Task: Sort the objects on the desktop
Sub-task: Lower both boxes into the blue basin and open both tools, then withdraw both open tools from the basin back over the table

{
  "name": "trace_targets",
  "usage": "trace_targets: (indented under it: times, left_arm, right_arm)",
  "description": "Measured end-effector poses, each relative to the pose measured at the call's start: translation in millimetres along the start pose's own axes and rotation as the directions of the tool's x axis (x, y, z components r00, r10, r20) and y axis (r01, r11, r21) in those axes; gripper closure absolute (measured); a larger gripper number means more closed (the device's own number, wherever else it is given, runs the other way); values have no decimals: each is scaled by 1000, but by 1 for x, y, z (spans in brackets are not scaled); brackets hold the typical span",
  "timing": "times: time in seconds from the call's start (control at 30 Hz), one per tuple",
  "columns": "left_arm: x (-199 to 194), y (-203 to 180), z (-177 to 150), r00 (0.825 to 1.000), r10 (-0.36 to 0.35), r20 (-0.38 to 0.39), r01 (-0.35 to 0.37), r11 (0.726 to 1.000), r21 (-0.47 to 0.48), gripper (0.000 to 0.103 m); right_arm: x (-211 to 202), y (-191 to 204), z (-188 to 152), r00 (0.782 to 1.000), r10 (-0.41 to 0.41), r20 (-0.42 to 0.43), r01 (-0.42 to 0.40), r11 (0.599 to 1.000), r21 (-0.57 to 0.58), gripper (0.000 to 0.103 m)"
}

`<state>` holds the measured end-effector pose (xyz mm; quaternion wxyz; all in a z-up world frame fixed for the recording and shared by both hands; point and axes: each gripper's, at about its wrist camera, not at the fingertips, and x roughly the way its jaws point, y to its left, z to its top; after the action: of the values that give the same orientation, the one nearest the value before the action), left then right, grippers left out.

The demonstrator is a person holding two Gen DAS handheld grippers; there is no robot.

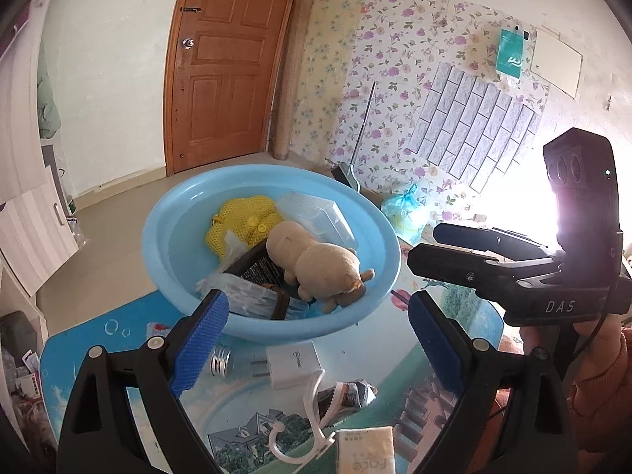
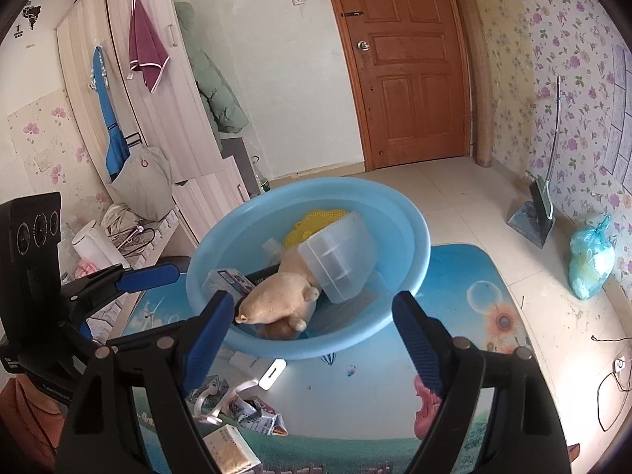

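Both grippers hang open and empty above the tabletop [image 1: 466, 316]. The left gripper [image 1: 318, 339] has its jaws spread wide; at its 12 o'clock sits the blue basin [image 1: 166, 237], holding a plush toy [image 1: 316, 260], a yellow mesh bag [image 1: 245, 221] and a clear plastic box [image 1: 316, 213]. Below the basin lie a bulb [image 1: 221, 361], a white charger [image 1: 292, 363], a white hook [image 1: 312, 414] and a tissue pack [image 1: 365, 450]. The right gripper [image 2: 312, 335] is likewise spread, with the basin at its 12 o'clock.

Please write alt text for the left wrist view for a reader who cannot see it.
A round light-blue plastic basin on a picture-printed table holds a tan plush toy, yellow mesh pouch and clear plastic box. Open left tongs hover above a white plug adapter.
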<state>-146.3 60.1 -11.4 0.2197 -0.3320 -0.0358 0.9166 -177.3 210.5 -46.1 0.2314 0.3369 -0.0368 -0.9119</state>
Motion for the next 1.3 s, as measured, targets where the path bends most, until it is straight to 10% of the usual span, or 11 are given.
trace_targets:
  times: [0.7, 1.3]
  left_arm:
    - [-58, 13, -83, 971, 231, -65, -237, 966, -99, 4]
    - [-66, 1, -90, 973, 227, -39, -229, 971, -64, 0]
  right_arm:
    - [-11, 28, -82, 994, -39, -102, 39, 999, 0, 16]
    - [-24, 38, -91, 996, -28, -87, 25, 999, -36, 0]
